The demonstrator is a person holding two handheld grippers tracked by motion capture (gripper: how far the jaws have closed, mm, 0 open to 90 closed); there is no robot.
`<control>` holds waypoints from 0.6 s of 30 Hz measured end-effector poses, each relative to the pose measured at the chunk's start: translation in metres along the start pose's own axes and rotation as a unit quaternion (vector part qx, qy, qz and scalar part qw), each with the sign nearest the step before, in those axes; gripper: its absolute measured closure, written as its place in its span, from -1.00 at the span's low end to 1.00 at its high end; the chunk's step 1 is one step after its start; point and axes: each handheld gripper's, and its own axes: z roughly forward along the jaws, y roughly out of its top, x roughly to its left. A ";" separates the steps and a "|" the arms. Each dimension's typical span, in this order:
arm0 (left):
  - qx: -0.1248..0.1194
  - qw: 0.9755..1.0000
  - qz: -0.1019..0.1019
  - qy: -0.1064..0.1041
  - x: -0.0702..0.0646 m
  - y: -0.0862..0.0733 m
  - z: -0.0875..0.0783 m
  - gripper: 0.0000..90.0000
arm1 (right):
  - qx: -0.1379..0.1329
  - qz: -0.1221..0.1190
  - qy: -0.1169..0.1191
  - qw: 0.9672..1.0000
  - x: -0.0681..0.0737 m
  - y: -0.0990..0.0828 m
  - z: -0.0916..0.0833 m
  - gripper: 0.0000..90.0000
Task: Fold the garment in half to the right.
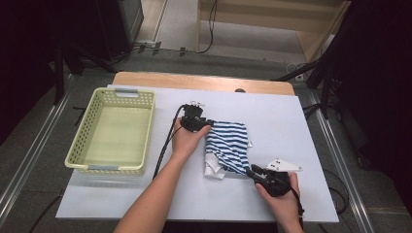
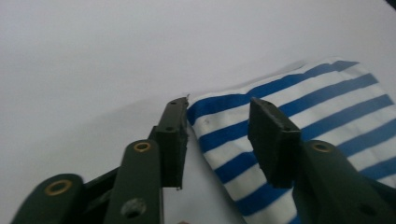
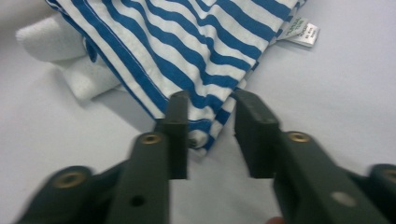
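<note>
A folded blue-and-white striped garment [image 1: 227, 143] lies on the white tabletop [image 1: 291, 126], right of centre. Its far left corner [image 2: 219, 112] sits between the jaws of my left gripper [image 1: 206, 125] [image 2: 218, 116], which stand apart and do not press on it. My right gripper [image 1: 250, 171] [image 3: 211, 105] is at the garment's near right corner [image 3: 205, 130], also open, with the cloth's tip lying loose between the jaws. A white part of the fabric [image 1: 213, 167] [image 3: 70, 60] sticks out at the garment's near left side. A small label [image 3: 301, 31] shows on one edge.
A pale green perforated basket [image 1: 77, 145] stands on the left of the table with nothing in it. Cables trail from both grippers toward me. Bare white surface [image 2: 93, 56] stretches beyond the garment, and the table's wooden far edge [image 1: 204, 80] is behind it.
</note>
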 end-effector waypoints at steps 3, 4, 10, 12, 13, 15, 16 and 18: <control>-0.017 1.000 0.017 -0.006 -0.007 -0.008 -0.015 0.27 | -0.022 -0.005 -0.003 1.000 0.000 0.003 -0.006 0.18; -0.020 0.999 0.025 -0.006 -0.010 -0.011 -0.022 0.36 | -0.032 -0.009 0.006 0.999 0.001 0.006 -0.009 0.17; -0.032 0.997 0.061 -0.042 -0.028 -0.038 -0.054 1.00 | -0.046 -0.052 0.050 0.996 0.021 0.025 -0.010 0.17; -0.035 0.996 0.069 -0.054 -0.034 -0.047 -0.063 1.00 | -0.046 -0.065 0.060 0.995 0.028 0.029 -0.005 0.17; -0.035 0.995 0.074 -0.058 -0.038 -0.052 -0.067 1.00 | -0.047 -0.069 0.063 0.995 0.032 0.031 -0.002 0.17; -0.035 0.994 0.083 -0.068 -0.045 -0.061 -0.074 1.00 | -0.047 -0.077 0.075 0.993 0.038 0.036 0.003 0.17; -0.033 0.993 0.086 -0.075 -0.048 -0.065 -0.076 1.00 | -0.046 -0.084 0.076 0.992 0.042 0.038 0.005 0.17; -0.024 0.991 0.096 -0.085 -0.054 -0.075 -0.079 1.00 | -0.045 -0.099 0.073 0.991 0.049 0.044 0.010 0.17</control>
